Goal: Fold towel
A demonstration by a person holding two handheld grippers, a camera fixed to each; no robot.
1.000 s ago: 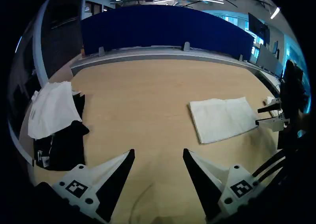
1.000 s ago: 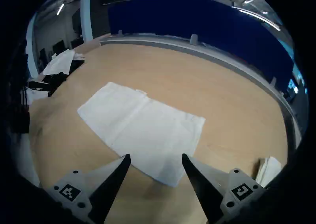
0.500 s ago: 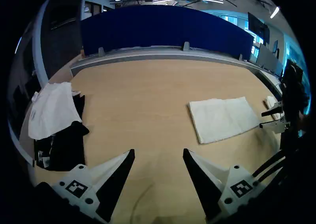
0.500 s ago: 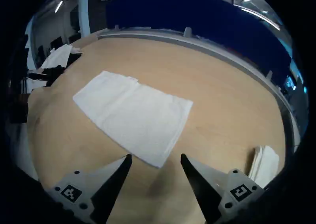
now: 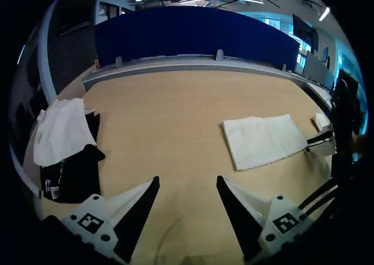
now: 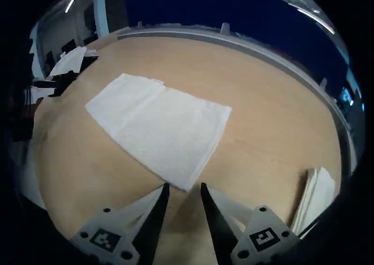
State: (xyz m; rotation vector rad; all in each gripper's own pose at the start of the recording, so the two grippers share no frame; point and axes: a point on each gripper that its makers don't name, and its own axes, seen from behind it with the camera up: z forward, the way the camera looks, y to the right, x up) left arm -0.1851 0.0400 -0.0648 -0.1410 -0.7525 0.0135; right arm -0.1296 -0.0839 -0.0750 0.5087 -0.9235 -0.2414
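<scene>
White plastic bodies on left gripper [image 5: 187, 177] and right gripper [image 6: 183, 185], tapering into black wedge-shaped fingers [image 5: 139, 211]. Bear one square black-and-white marker [image 5: 90, 222] on each finger base, beside small round screw holes [image 5: 95, 197]. Black cables [image 5: 321, 193] beside left gripper.

Wooden desk [image 5: 187, 106] — blue partition [image 5: 187, 31]

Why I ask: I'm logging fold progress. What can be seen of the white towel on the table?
The towel is white, with a soft, terry-like nap. It forms a neat rectangle and lies flat on the wooden table, with no lifted edges. A faint line crosses it nearer its far end, and a small tab sticks out at the far edge. Its nearest corner lies right at the tips of the right gripper, whose fingers stand narrowly apart. Whether they touch the cloth cannot be told.
</scene>
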